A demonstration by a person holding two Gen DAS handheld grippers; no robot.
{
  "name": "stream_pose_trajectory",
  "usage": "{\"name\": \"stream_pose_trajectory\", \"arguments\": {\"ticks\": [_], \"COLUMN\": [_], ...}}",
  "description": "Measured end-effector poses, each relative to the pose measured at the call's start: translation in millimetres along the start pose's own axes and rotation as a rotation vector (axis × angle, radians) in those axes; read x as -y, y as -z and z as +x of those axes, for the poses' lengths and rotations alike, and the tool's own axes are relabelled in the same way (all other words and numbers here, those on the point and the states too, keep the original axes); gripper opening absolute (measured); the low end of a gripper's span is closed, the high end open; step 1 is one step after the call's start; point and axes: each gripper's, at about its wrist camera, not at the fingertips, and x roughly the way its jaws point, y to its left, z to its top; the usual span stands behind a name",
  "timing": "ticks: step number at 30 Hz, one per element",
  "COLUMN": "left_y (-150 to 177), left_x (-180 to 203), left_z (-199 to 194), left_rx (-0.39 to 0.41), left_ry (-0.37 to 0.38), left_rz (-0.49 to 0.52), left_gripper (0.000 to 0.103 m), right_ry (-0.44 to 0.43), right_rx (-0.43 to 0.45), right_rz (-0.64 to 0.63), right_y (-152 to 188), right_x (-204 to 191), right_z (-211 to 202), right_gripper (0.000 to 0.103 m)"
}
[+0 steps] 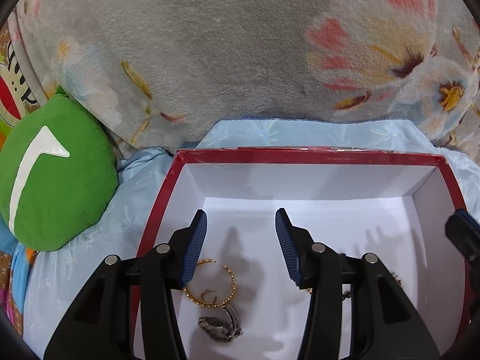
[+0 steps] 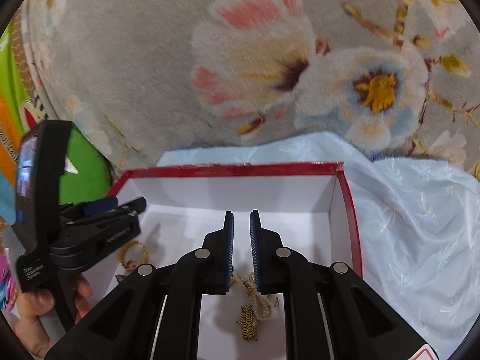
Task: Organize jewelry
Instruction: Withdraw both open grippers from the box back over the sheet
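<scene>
A red box with a white inside (image 1: 312,154) (image 2: 240,169) sits on a light blue cloth. My left gripper (image 1: 241,222) is open and empty above its floor. Below it lie a gold hoop earring (image 1: 231,276), a small gold hoop (image 1: 207,297) and a silver watch (image 1: 222,325). My right gripper (image 2: 241,219) hangs over the box with its jaws a narrow gap apart and nothing between them. A pearl strand (image 2: 261,297) and a gold watch band (image 2: 248,322) lie below it. The left gripper also shows in the right wrist view (image 2: 120,204), over the gold hoop (image 2: 135,255).
A green cushion (image 1: 57,174) lies left of the box. A grey floral blanket (image 1: 225,54) rises behind it. The light blue cloth (image 2: 420,240) spreads to the right. A hand (image 2: 36,318) holds the left gripper's handle.
</scene>
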Motion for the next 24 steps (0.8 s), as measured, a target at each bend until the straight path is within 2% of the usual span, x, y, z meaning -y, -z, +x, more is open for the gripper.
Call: {"name": "stream_pose_trajectory", "arguments": {"ticks": [1,2,4,6,10,13,18,21,24], "left_y": [2.2,6.1,17.3,34.7,85.9,133.8,207.7,248.6,288.5], "left_x": [-1.5,-4.4,-12.4,-22.1,-46.9,-72.4,-112.8,-118.2,-104.7], "left_z": [-8.3,-21.1,-49.0,-81.9,-145.2,-185.3,-229.2,-248.0,-257.4], "left_rx": [0.027,0.059,0.098,0.112,0.098,0.065,-0.04,-0.085,-0.159], "left_ry": [-0.018,-0.015,-0.006,0.012,0.039,0.032,0.067,0.063,0.134], "left_rz": [-0.003,-0.004,-0.011,-0.003,0.019,0.018,-0.016,-0.01,-0.005], "left_gripper": [0.046,0.055,0.064,0.065,0.065,0.07,0.07,0.07,0.07], "right_ry": [0.009,0.008,-0.001,-0.019,-0.095,-0.138,-0.246,-0.289,-0.293], "right_rx": [0.008,0.001,0.006,0.025,0.012,0.014,-0.013,-0.085,-0.18], "right_rz": [-0.019,-0.046,-0.106,-0.154,-0.155,-0.16,-0.131,-0.088,-0.073], "right_y": [6.9,15.3,33.9,55.3,100.1,137.5,194.9,225.8,255.4], "right_x": [-3.6,-8.3,-18.6,-27.4,-32.6,-37.2,-41.1,-49.9,-70.6], "right_z": [-7.8,-17.2,-46.2,-85.0,-158.9,-219.4,-309.8,-326.3,-313.7], "right_gripper": [0.024,0.025,0.025,0.025,0.025,0.025,0.025,0.025,0.025]}}
